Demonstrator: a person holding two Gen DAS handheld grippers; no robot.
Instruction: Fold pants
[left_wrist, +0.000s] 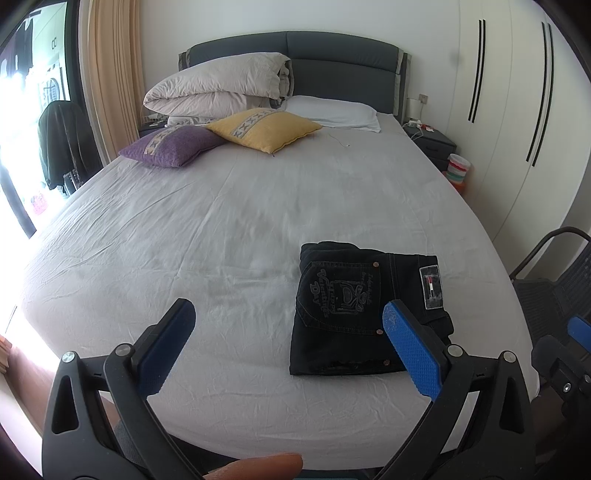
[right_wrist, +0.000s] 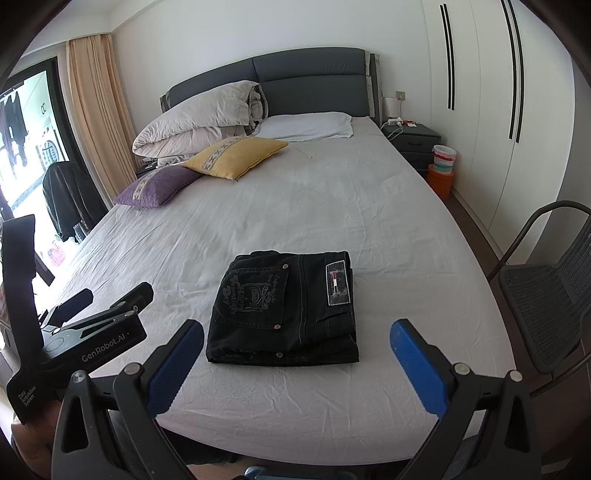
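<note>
Black jeans (left_wrist: 354, 314) lie folded into a compact rectangle on the grey bed sheet (left_wrist: 221, 229) near the bed's front right part, back pocket and label up. They also show in the right wrist view (right_wrist: 284, 314). My left gripper (left_wrist: 288, 314) is open and empty, held above the front edge, to the left of the jeans. My right gripper (right_wrist: 297, 332) is open and empty, held back from the jeans, its fingers either side of them in view. The left gripper's body (right_wrist: 92, 332) shows in the right wrist view at left.
A purple cushion (left_wrist: 170, 146), a yellow cushion (left_wrist: 266, 129), a folded duvet (left_wrist: 218, 85) and a white pillow (left_wrist: 332, 112) lie at the headboard end. A mesh chair (right_wrist: 546, 295) stands right of the bed. A nightstand (right_wrist: 413, 138) and wardrobe (right_wrist: 480, 92) are at right.
</note>
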